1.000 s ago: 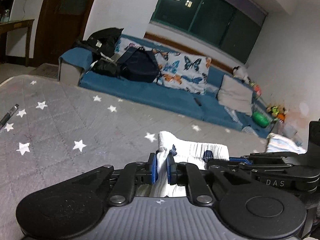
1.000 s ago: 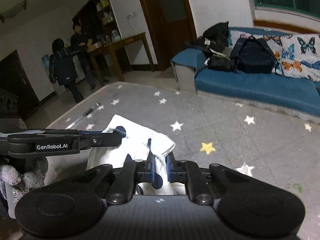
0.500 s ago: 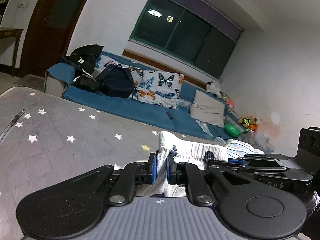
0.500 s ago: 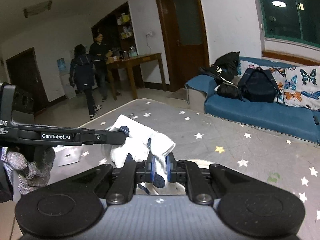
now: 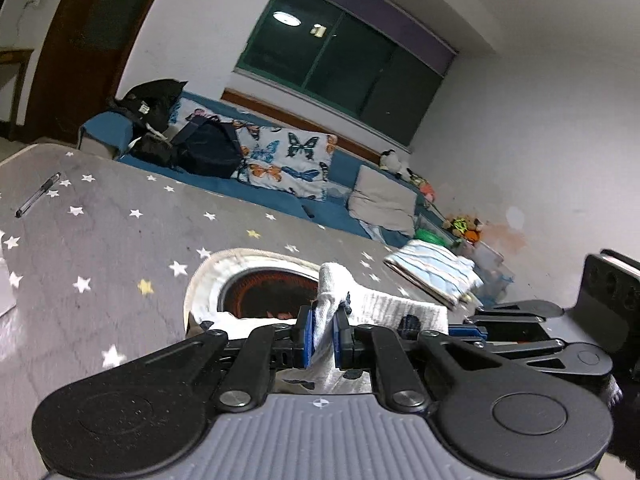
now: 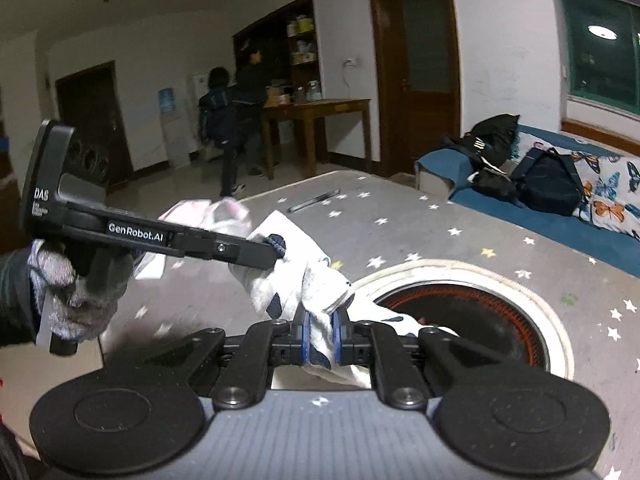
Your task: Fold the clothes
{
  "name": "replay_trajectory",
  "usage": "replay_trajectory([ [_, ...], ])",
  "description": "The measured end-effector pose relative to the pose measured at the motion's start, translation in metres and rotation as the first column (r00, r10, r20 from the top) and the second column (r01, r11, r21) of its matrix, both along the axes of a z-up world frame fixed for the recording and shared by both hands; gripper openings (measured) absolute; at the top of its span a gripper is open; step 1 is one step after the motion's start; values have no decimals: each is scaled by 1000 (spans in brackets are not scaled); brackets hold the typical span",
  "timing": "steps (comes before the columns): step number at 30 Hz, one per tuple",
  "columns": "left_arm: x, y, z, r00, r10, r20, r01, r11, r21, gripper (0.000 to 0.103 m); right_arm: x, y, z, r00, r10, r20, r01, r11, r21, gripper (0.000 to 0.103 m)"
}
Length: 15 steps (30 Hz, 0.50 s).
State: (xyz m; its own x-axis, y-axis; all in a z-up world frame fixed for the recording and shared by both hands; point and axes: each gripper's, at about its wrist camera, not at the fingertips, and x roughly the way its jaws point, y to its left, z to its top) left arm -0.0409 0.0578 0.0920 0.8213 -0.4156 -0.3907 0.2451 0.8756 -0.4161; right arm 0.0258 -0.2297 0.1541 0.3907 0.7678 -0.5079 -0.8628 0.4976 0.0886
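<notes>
White garment (image 6: 304,280) lower part hidden behind gripper bodies; paper (image 5: 6,284) cut off at left edge

We see our left gripper (image 5: 323,338) clamped on a fold of white cloth (image 5: 372,308), the right gripper (image 5: 466,328) pinching its far edge, both above a round heater (image 5: 208,276) set in the starred grey cover (image 5: 100,240).

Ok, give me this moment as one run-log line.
left hand-held gripper: shut on white garment | right hand-held gripper: shut on same garment | garment: lifted, bunched | below: round heater opening in starred grey cover
</notes>
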Motion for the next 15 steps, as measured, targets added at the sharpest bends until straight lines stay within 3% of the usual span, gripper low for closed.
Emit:
replay_trajectory([
  [15, -78, -1, -34, 998, -66, -4, 66, 997, 25, 11, -81, -8, -29, 986, 140, 92, -130, 986, -106, 12],
])
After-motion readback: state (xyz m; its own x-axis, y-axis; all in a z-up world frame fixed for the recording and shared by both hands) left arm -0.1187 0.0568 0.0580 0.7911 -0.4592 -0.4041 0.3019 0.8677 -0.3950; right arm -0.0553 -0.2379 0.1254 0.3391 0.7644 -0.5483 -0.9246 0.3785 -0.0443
